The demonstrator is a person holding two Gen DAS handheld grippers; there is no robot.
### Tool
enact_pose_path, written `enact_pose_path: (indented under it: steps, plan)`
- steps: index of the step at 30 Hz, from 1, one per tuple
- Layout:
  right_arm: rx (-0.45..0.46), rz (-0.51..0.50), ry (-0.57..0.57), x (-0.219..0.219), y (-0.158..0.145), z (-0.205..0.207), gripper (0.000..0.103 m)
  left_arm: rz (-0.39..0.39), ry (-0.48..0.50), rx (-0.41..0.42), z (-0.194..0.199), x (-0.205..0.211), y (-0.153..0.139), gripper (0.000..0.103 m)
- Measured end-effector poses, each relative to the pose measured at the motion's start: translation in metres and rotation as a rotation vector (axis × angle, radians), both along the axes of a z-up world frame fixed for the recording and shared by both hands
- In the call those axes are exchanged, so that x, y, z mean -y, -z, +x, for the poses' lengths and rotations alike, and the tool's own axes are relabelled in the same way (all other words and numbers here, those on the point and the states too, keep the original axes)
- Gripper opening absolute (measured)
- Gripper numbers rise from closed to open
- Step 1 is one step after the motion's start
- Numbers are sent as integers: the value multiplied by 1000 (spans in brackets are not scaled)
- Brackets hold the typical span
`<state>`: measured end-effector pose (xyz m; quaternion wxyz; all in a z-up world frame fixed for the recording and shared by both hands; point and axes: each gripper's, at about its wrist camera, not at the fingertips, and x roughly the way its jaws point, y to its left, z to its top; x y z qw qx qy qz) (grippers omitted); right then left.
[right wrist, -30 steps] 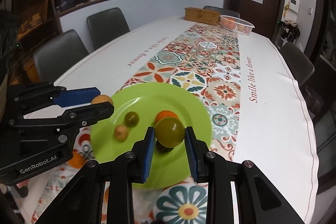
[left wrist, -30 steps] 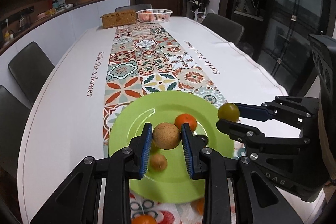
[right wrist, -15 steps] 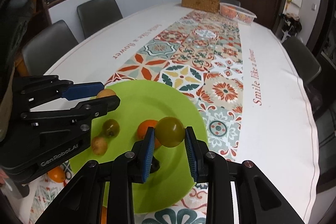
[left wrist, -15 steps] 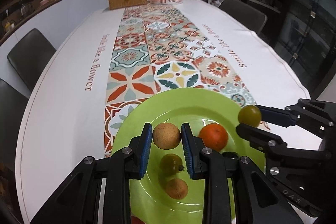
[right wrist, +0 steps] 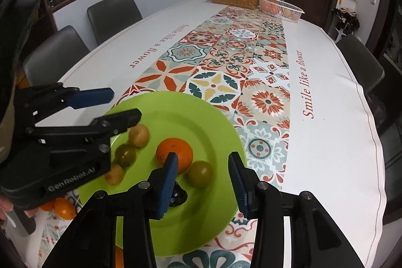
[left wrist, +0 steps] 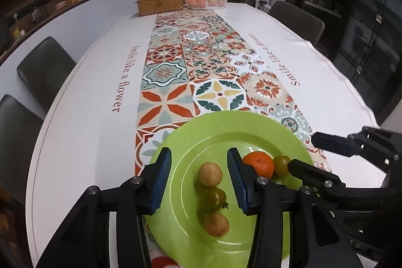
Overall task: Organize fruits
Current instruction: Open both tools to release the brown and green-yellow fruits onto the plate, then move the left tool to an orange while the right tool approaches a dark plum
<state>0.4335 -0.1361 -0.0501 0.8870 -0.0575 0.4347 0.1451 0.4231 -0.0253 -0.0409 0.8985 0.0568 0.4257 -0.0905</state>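
Observation:
A green plate (left wrist: 201,137) (right wrist: 176,112) lies on the patterned runner. My left gripper (left wrist: 199,162) hovers over it with its jaws opening. A tan round fruit (left wrist: 210,173) (right wrist: 139,135) lies on the plate between the pads, which do not touch it. My right gripper (right wrist: 203,165) (left wrist: 306,155) is opening too, and a green-yellow fruit (right wrist: 200,173) (left wrist: 281,164) rests on the plate between its pads, free of them. An orange (right wrist: 174,155) (left wrist: 260,165), a green tomato (left wrist: 212,196) and a second tan fruit (left wrist: 216,225) also lie on the plate.
A wicker box (left wrist: 160,4) and a white basket of oranges (left wrist: 206,0) stand at the table's far end. Small oranges (right wrist: 64,207) lie on the cloth beside the plate's near left. A small dark object (right wrist: 178,195) sits on the plate. Grey chairs (right wrist: 110,14) line both sides.
Both grippers were shut on a fruit above the plate. Their jaws have since parted, and the tan fruit and the green-yellow fruit now lie on the plate.

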Motion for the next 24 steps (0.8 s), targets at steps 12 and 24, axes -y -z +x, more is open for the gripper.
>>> enact_pose_path:
  steps: [12, 24]
  plan:
    - [140, 10, 3, 6, -52, -65, 43, -2, -3, 106, -71, -2, -49, 49]
    - [248, 26, 46, 14, -79, -149, 50, -16, -2, 206, -161, -5, -74, 63]
